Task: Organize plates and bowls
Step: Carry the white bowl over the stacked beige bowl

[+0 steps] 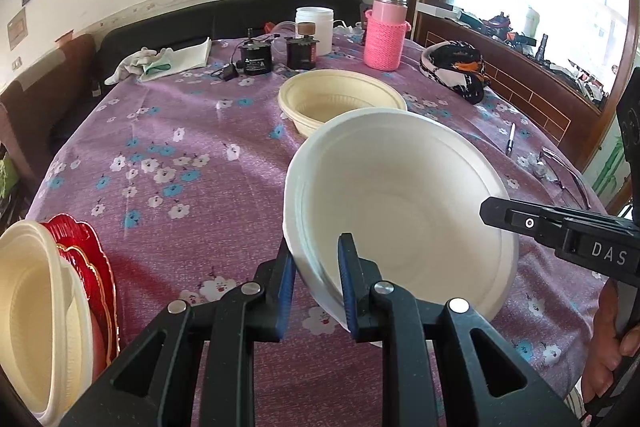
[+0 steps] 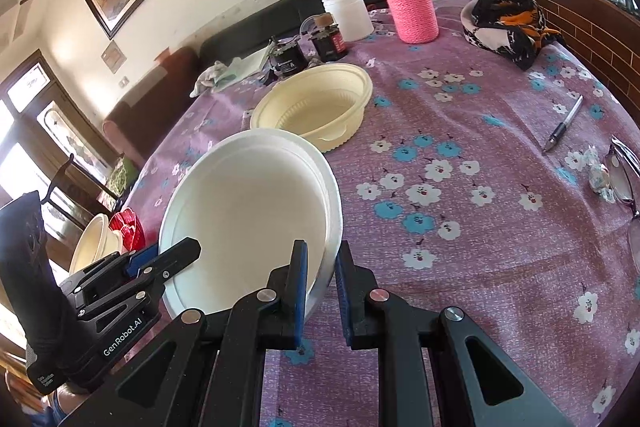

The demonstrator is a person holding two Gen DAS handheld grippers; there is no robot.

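A white bowl (image 1: 404,211) is held tilted above the purple flowered tablecloth (image 1: 168,131). My left gripper (image 1: 316,287) is shut on its near left rim. My right gripper (image 2: 320,287) is shut on its right rim; the bowl also shows in the right wrist view (image 2: 248,215). A cream bowl (image 1: 340,99) sits on the table beyond it, also in the right wrist view (image 2: 316,103). At the left table edge a cream bowl (image 1: 36,311) leans against red plates (image 1: 86,251), seen in the right wrist view too (image 2: 128,227).
At the back stand a pink flask (image 1: 387,27), a white jar (image 1: 314,23), two dark motors (image 1: 256,55) and a cloth (image 1: 160,61). A patterned hat (image 1: 456,67), a pen (image 2: 564,125) and glasses (image 2: 622,175) lie at the right.
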